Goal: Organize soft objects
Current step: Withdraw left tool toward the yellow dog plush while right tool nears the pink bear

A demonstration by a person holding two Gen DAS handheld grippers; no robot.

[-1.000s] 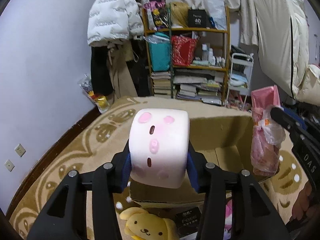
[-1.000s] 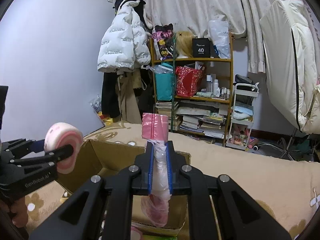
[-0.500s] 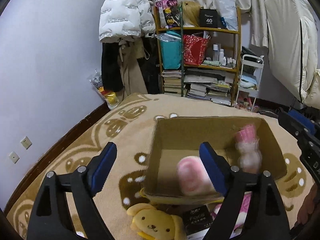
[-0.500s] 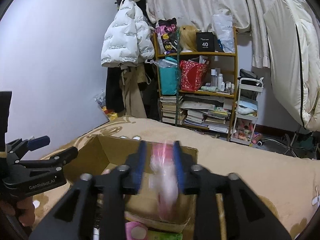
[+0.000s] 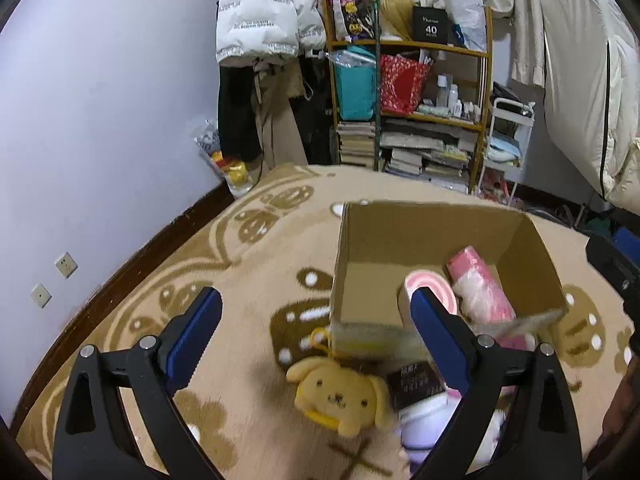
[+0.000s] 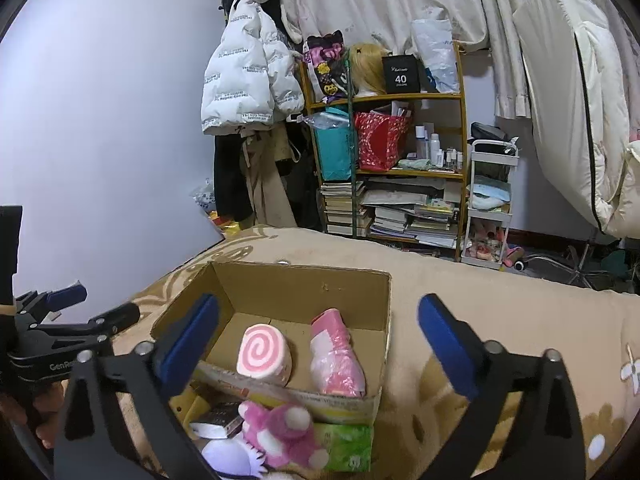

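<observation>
With both grippers, left and right, opening and empty, we'd pinch the light, squashy yellow plush dog, lying against the box's near edge, across its body.

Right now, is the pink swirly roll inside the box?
Inside: the pink swirl roll lies on the cardboard box floor beside the pink bag.

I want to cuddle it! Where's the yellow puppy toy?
In the left wrist view the yellow puppy lies on the rug, just outside the box's near-left corner, next to a small black packet.
</observation>
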